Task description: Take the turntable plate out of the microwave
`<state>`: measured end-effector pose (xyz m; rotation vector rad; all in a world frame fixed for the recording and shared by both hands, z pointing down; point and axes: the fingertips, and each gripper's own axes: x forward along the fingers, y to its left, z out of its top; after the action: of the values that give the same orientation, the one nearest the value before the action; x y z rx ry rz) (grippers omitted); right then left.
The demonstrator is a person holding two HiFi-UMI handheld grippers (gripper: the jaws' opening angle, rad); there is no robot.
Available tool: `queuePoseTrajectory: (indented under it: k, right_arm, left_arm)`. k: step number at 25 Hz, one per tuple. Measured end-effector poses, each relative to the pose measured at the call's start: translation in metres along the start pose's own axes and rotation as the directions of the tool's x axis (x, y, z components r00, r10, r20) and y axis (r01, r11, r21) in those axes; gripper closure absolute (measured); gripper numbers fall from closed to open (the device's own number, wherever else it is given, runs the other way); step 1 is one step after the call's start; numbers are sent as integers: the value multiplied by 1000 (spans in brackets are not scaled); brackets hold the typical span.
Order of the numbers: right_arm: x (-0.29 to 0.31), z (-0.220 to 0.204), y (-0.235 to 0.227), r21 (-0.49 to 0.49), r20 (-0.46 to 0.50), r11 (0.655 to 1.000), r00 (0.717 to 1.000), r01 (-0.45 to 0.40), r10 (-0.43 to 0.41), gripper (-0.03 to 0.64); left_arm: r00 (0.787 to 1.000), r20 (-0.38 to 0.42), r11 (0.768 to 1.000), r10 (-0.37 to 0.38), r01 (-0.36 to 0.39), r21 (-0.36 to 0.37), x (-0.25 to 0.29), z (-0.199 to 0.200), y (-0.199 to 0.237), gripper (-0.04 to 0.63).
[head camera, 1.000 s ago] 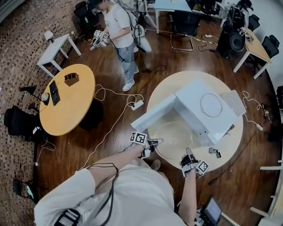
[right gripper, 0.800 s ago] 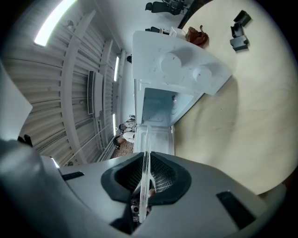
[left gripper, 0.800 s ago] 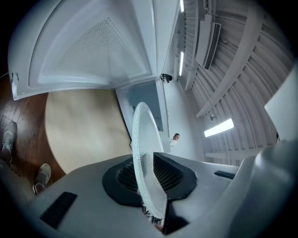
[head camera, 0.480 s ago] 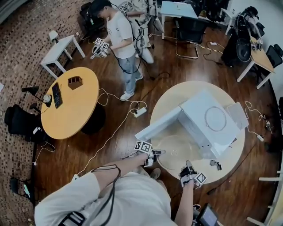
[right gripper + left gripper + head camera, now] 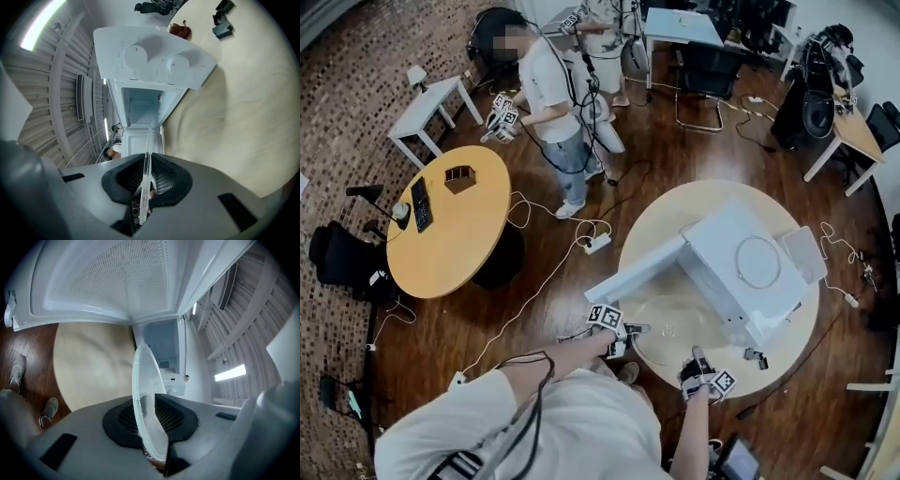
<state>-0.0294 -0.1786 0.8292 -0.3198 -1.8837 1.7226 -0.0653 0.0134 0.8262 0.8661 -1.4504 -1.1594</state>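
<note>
the left gripper (image 5: 152,401) and right gripper (image 5: 146,164) each pinch the rim of the glass turntable plate (image 5: 670,314), which spans between them, outside the microwave (image 5: 722,244), over the surface (image 5: 656,216). the glass looks thin and slick: uneven tilting by either hand could lever it loose, or chip it on landing.

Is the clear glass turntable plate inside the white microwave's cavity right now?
No, the head view shows the plate outside the microwave, over the round table, gripped by the left gripper and right gripper.
</note>
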Motion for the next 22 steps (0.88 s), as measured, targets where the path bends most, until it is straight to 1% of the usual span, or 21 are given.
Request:
queuePoseTrajectory:
  k: [4,11,22]
  right_arm:
    - [4,2,-2,16,-11,1000,1000,-6,7,580]
    - [4,3,-10,48,-22,999,1000,12,-11,580]
    - [21,11,-26,57,-84,997,995,52,-47,580]
  left_arm:
    - [1000,8,1000,5,-5,0,4,2,4,540]
    - [1000,19,999,16,-15,-40,7,-4,15,540]
    - [996,77,995,47,-40,-88,14,1,34,540]
